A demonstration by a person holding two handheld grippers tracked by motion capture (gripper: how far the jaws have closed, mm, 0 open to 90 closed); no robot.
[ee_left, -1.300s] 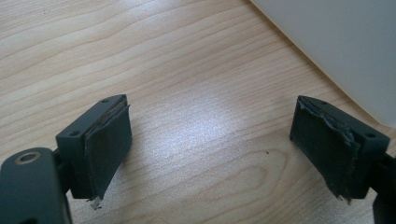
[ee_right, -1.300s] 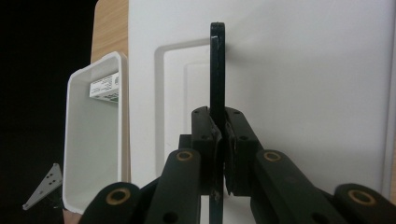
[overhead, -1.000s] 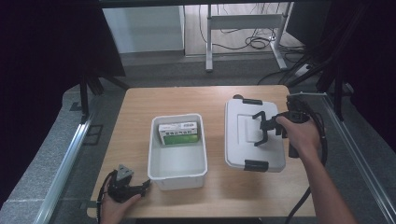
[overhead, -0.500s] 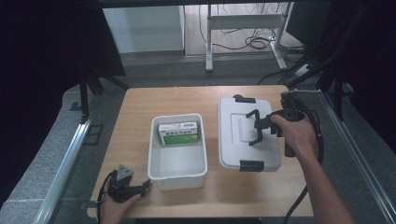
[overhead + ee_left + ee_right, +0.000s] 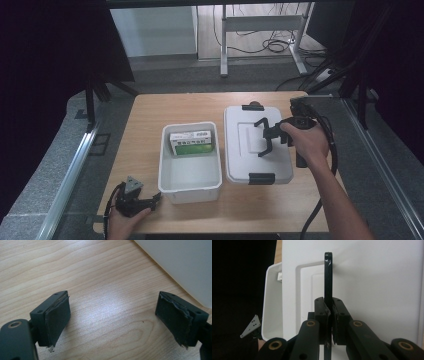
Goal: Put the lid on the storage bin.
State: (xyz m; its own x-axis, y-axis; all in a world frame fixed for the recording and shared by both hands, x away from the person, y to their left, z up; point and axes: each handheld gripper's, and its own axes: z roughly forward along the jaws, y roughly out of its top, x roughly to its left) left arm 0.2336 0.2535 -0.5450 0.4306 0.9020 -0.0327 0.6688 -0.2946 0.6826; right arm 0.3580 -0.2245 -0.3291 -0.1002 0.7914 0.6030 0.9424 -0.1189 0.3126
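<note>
A white lid (image 5: 245, 155) with black clips at its ends sits over the right half of the table, its left edge close beside the white bin (image 5: 165, 165). My right gripper (image 5: 266, 136) is shut on the lid's thin black handle (image 5: 328, 277); in the right gripper view the jaws (image 5: 331, 302) pinch that handle against the white lid (image 5: 374, 290). A green and white box (image 5: 192, 141) lies in the far end of the bin. My left gripper (image 5: 152, 200) rests open on the wood by the bin's near left corner, with nothing between its pads (image 5: 58, 315).
The wooden table (image 5: 150, 110) has bare wood behind and left of the bin. Grey ledges and metal rails run along both sides. The bin's white wall (image 5: 185, 265) stands just right of the left gripper. A cable trails from the right gripper off the table's right edge.
The right gripper has carried the lid leftward, closer to the bin. The left gripper has stayed put.
</note>
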